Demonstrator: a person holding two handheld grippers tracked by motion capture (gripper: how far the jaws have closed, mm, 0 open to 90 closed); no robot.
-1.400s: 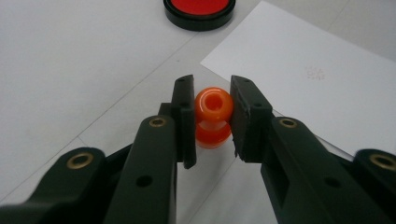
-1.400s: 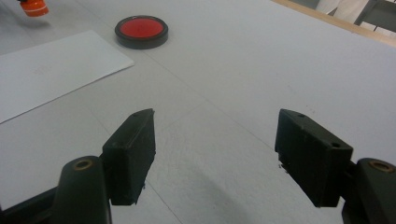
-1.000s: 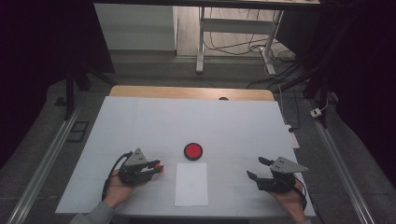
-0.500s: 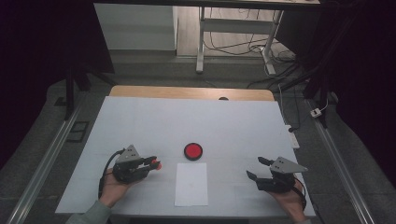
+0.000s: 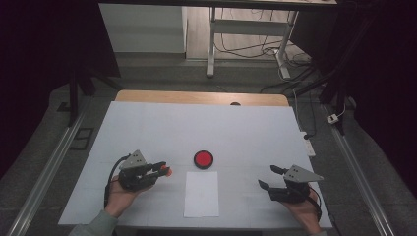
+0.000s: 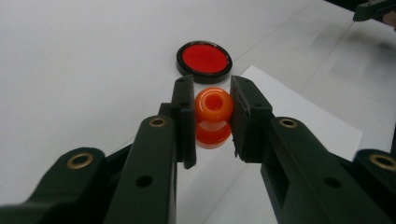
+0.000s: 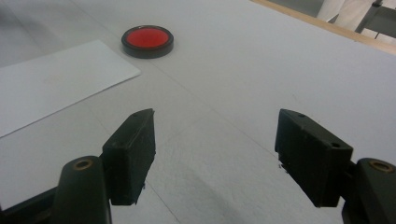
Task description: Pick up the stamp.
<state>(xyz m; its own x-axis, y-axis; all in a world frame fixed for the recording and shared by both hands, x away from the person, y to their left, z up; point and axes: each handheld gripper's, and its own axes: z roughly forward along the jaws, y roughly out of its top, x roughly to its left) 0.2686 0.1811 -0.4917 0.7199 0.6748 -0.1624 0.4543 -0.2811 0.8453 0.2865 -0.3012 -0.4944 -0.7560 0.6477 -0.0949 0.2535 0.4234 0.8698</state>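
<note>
The left tool (image 6: 212, 116) pinches an orange stamp (image 6: 213, 106) by its rounded knob, held above the desk (image 5: 246, 132) just left of the white sheet (image 5: 202, 193) and near the red ink pad (image 5: 203, 159); the right tool (image 7: 215, 154) gapes wide, holding nothing. The knob is round and smooth, so it could twist or slip between the pads on pressing; that would smear the print or miss the pad.

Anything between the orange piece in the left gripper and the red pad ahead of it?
Nothing visible. The left gripper is shut on the orange piece, and only bare white table lies between it and the red pad. The paper sheet lies off to the side.
</note>
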